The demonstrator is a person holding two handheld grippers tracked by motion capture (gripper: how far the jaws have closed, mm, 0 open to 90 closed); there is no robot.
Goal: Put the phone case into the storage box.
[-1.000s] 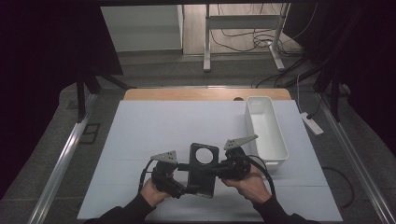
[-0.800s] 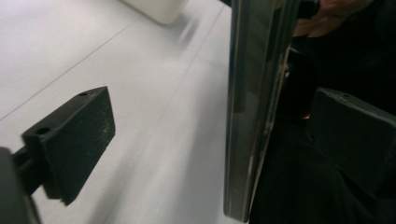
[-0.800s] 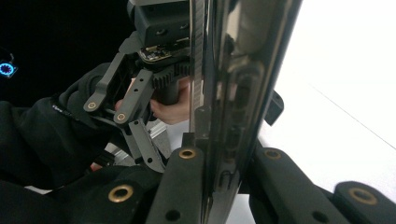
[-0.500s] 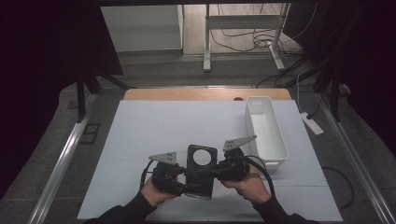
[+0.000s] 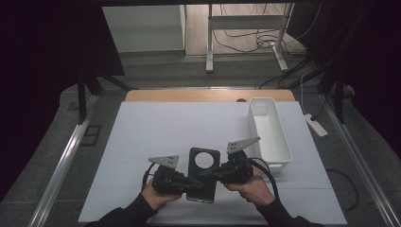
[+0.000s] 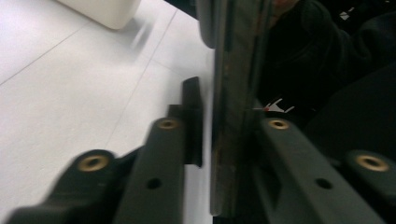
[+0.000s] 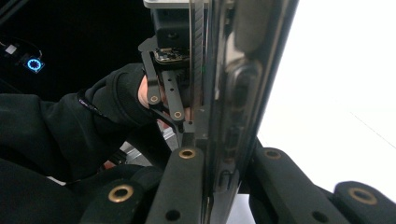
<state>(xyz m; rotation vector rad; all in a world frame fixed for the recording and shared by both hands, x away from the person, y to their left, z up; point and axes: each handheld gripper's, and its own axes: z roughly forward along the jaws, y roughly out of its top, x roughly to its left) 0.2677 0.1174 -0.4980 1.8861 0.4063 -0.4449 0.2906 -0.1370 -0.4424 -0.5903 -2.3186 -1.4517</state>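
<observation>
High view showed a flat black plate (image 5: 203, 175) with a round hole near its far end, held edge-on between both hands low at the middle of the white bench (image 5: 165, 127), with a white bin (image 5: 269, 132) to its right. The left tongs (image 5: 189, 183) had just been closing, their pads now pressed on the plate's left edge. The right tongs (image 5: 210, 173) clamped its right edge.

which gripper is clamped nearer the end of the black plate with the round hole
The right gripper. It holds the black plate by its right edge just below the round hole, while the left gripper grips the left edge lower down, toward the person.
</observation>
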